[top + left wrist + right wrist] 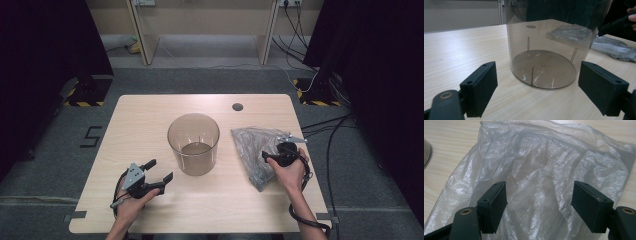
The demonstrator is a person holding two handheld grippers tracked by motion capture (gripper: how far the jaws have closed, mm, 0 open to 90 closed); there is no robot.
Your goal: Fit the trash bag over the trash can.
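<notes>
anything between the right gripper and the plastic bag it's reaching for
Nothing visible. The right gripper hangs open directly over the plastic bag, with only crumpled film showing between its jaws. The clear bin stands off to the side.

Light wood table (150,115) w/ a small dark round grommet (237,106) near the far edge. Grey carpet floor around it, a "5" mark (91,136) on the left. Cables (330,135) trail on the right, yellow/black striped bases (82,103) both sides, pale desk legs (140,35) at back.
</notes>
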